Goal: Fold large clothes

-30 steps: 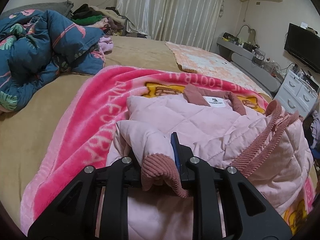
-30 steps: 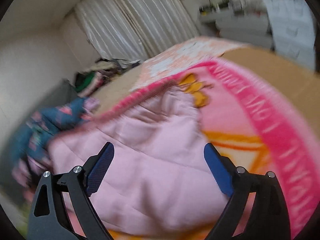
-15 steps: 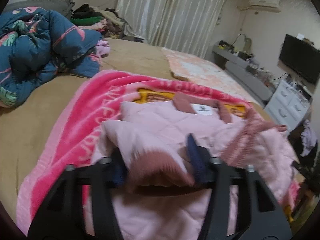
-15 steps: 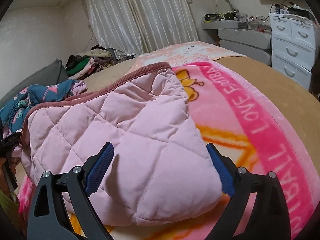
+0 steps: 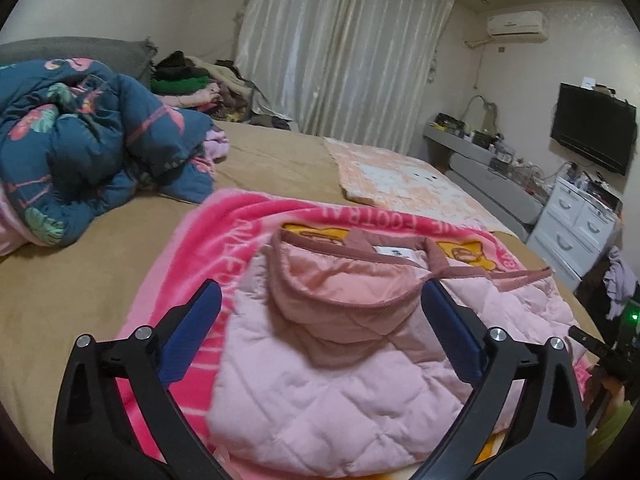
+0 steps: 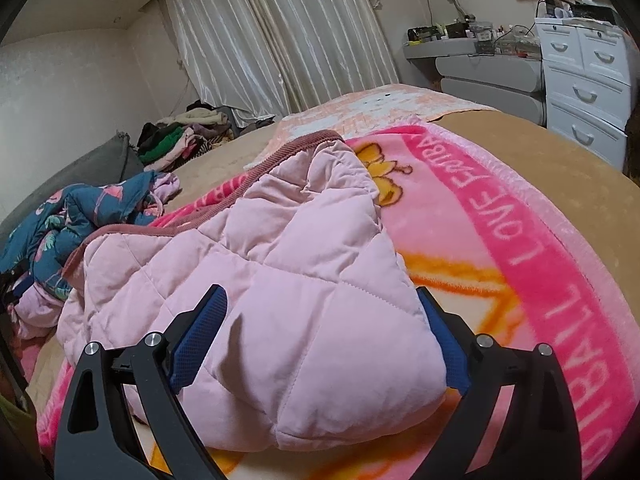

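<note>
Pink quilted jacket [image 5: 328, 392] lies partly folded on the pink printed blanket [image 5: 208, 248], which is spread over the tan bed [image 5: 80, 272]. Collar with white label sits at the far edge in the left wrist view; one sleeve with a ribbed mauve cuff [image 5: 344, 300] lies folded across the jacket body.

Left gripper [image 5: 320, 332]: jaws opening, spread wide, blue pads clear of the fabric on both sides. The folded sleeve shows between the fingers but nothing is gripped.

Right gripper [image 6: 320, 344]: jaws spread wide, straddling the near corner of the folded jacket [image 6: 280, 320]. Left pad looks clear of the cloth; right pad sits right at the jacket edge, contact there cannot be told. No pinch visible.

Background: crumpled blue floral duvet [image 5: 80, 148] near the head of the bed, pile of clothes [image 5: 192, 84] behind it, peach towel [image 5: 400, 180] past the blanket, curtains [image 5: 340, 56], wall TV [image 5: 592, 132], white drawer unit [image 6: 584, 76].
</note>
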Motion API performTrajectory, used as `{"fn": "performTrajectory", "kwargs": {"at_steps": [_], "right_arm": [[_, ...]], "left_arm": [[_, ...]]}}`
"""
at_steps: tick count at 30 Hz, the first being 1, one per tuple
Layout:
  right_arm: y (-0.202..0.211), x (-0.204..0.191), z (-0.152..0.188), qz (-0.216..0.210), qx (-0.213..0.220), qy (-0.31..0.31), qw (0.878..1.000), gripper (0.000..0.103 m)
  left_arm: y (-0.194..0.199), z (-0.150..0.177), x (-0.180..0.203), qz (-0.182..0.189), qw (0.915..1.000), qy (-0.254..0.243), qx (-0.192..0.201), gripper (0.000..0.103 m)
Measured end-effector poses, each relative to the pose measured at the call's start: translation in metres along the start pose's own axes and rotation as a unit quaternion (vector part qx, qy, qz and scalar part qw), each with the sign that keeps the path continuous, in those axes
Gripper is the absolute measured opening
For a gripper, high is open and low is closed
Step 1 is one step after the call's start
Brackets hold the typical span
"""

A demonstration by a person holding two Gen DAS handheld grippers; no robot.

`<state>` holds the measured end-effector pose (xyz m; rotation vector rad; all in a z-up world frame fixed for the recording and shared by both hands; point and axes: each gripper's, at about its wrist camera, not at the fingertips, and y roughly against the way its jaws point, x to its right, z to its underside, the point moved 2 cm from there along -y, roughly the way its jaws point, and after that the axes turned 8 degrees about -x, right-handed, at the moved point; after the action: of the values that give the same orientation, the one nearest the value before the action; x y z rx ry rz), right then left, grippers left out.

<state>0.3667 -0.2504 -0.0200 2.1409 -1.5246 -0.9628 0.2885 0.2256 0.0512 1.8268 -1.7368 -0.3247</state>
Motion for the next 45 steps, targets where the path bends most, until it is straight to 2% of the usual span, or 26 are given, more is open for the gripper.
{"fn": "performTrajectory", "kwargs": {"at_steps": [7, 18, 24, 28, 32, 36, 38, 40, 41, 43, 44, 45], "right_arm": [[0.011, -0.005, -0.003, 0.008, 0.018, 0.009, 1.000, 0.093], [0.017, -0.009, -0.001, 0.030, 0.022, 0.038, 0.999, 0.093], [0.019, -0.005, -0.001, 0.033, 0.020, 0.045, 0.998, 0.093], [0.012, 0.000, 0.002, 0.047, -0.003, 0.058, 0.997, 0.093], [0.002, 0.002, 0.006, 0.035, -0.022, 0.055, 0.998, 0.093], [-0.006, 0.000, 0.011, 0.038, -0.039, 0.070, 0.996, 0.093], [-0.010, 0.002, 0.013, 0.035, -0.044, 0.071, 0.996, 0.092], [-0.012, 0.001, 0.013, 0.012, -0.046, 0.071, 0.996, 0.072], [-0.013, -0.001, 0.013, 0.019, -0.046, 0.075, 0.996, 0.070], [-0.015, -0.008, 0.013, 0.038, -0.041, 0.096, 0.994, 0.051], [-0.014, -0.010, 0.012, 0.043, -0.038, 0.100, 0.993, 0.048], [-0.013, -0.011, 0.011, 0.045, -0.033, 0.100, 0.993, 0.040]], "left_arm": [[0.014, 0.014, -0.023, -0.030, 0.9994, 0.016, 0.000, 0.094], [-0.015, 0.072, -0.041, -0.032, 0.9962, 0.018, -0.079, 0.094], [-0.035, 0.088, -0.035, -0.023, 0.9934, -0.004, -0.112, 0.094], [-0.050, 0.097, -0.032, -0.025, 0.9909, -0.014, -0.131, 0.094], [-0.062, 0.096, -0.031, -0.037, 0.9901, -0.022, -0.133, 0.094], [-0.077, 0.090, -0.034, -0.020, 0.9895, -0.021, -0.142, 0.094], [-0.083, 0.088, -0.035, -0.011, 0.9884, -0.021, -0.150, 0.087], [-0.087, 0.088, -0.036, -0.015, 0.9884, -0.023, -0.149, 0.054], [-0.088, 0.089, -0.036, -0.020, 0.9884, -0.025, -0.149, 0.047], [-0.089, 0.088, -0.036, -0.012, 0.9888, -0.023, -0.147, 0.027], [-0.087, 0.087, -0.036, -0.012, 0.9893, -0.023, -0.144, 0.025], [-0.087, 0.085, -0.034, -0.011, 0.9897, -0.024, -0.141, 0.021]]}}
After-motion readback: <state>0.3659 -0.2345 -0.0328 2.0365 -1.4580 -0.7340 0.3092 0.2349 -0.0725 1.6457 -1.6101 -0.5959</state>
